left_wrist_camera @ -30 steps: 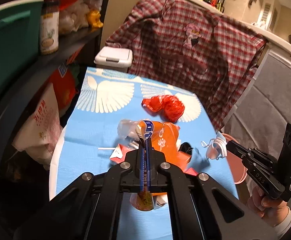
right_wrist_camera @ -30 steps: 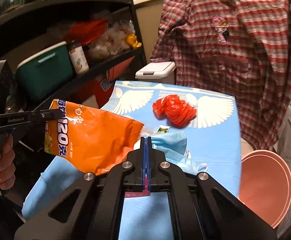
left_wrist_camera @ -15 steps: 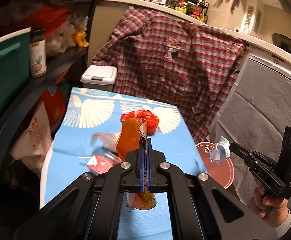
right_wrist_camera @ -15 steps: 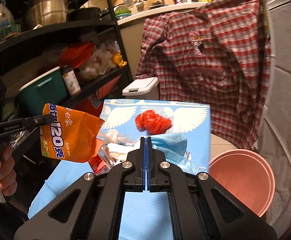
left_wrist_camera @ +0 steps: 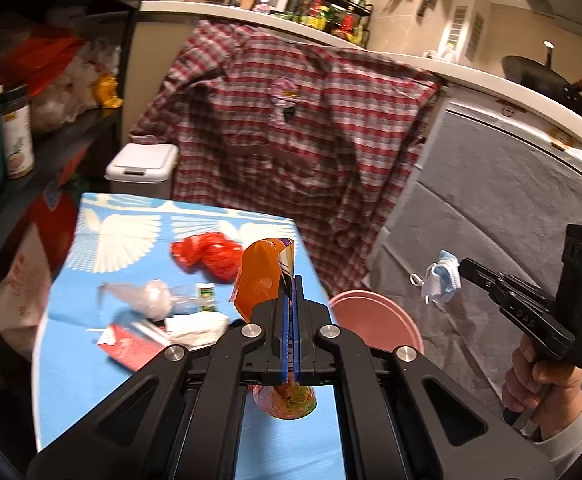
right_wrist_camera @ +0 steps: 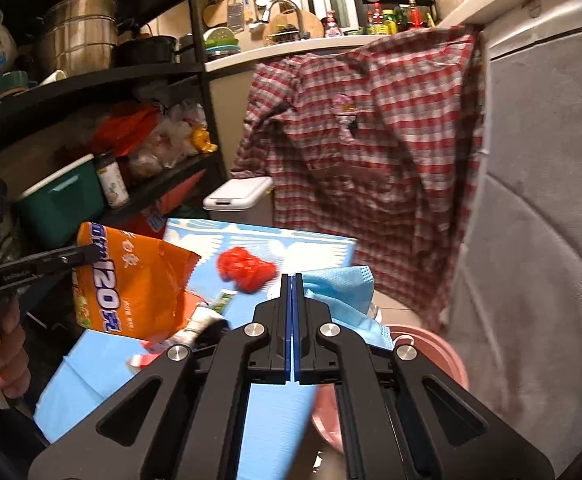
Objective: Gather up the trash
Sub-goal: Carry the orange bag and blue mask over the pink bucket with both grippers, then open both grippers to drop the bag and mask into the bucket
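Beside the blue table [left_wrist_camera: 91, 380], pink bin [left_wrist_camera: 371, 314]; jaws clamped on orange bag [left_wrist_camera: 261, 280], face mask [right_wrist_camera: 341, 284]

Mostly plastic and cloth seen here

The orange snack bag [right_wrist_camera: 131, 284] is seen as glossy, crinkly foil-plastic, the blue face mask [right_wrist_camera: 343, 292] as matt woven-looking cloth, the pink basin [left_wrist_camera: 375, 320] as smooth plastic.

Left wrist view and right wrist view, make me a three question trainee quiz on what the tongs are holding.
1. True or false: the left tongs grip an orange snack bag.
2. What do the right tongs hold: A) red plastic bag, B) blue face mask, C) jar?
3. Fill in: the pink ____ stands beside the blue table.

Key: 1 true. 2 B, the blue face mask. 3 bucket.
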Action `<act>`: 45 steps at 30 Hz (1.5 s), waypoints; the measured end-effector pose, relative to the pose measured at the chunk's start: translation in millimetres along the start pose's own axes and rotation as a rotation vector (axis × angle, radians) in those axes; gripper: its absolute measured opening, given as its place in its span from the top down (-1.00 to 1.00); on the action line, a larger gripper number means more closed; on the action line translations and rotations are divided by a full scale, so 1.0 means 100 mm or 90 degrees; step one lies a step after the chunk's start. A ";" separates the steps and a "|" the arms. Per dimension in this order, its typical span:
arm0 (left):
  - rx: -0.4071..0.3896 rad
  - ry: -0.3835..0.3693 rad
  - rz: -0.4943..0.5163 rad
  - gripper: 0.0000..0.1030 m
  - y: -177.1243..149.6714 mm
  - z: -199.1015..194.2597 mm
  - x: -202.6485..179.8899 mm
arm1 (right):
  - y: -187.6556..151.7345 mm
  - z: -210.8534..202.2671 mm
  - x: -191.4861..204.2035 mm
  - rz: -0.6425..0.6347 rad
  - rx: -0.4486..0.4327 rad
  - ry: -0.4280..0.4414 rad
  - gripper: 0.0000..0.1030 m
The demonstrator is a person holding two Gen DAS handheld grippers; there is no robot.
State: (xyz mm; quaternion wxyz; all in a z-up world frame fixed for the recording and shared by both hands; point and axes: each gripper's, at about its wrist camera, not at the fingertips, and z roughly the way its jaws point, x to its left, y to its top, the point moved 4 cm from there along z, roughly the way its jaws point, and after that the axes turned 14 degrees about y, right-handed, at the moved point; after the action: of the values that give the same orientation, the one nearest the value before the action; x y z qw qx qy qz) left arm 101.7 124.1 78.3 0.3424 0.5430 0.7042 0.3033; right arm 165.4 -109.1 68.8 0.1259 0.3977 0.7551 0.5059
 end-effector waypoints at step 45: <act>0.125 -0.098 0.113 0.98 -0.45 1.06 -1.67 | -0.74 0.35 -1.07 0.171 0.051 -0.060 0.99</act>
State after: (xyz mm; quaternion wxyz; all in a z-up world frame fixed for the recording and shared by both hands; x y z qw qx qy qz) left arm 192.2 -42.8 5.7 0.3126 0.6556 0.6513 0.2199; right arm 221.0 -177.1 -33.8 0.0766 0.5231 0.7080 0.4683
